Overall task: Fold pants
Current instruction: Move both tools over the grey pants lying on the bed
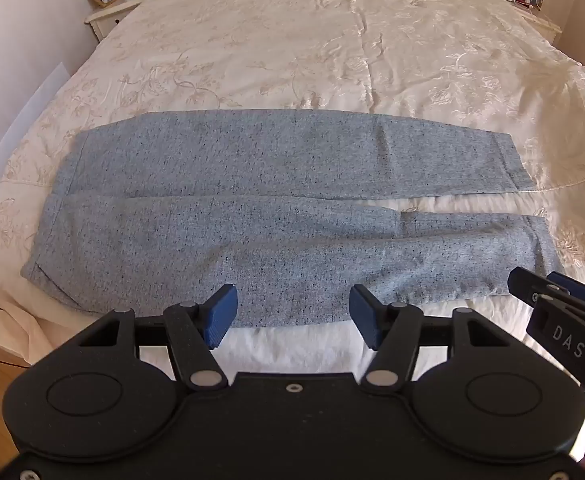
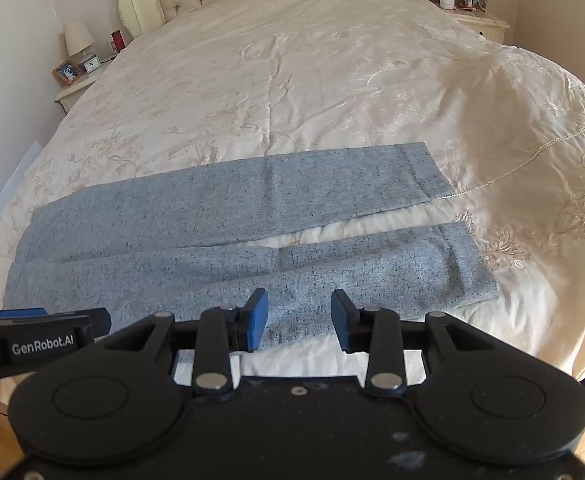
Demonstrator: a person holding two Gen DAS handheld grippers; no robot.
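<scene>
Grey pants (image 1: 260,200) lie flat on the bed (image 1: 332,40); both grippers' fingers (image 1: 222,312) spread, empty

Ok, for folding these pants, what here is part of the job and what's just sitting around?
Part of the job:
- grey pants, spread flat
- bed cover under them
- left gripper, open
- right gripper, open

Just sitting around:
- lamp
- clock
- photo frame
- far nightstand

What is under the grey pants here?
The pants lie flat on the cream bedspread, which shows all round them and in the gap between the legs. Whatever lies directly beneath the fabric is covered.
</scene>
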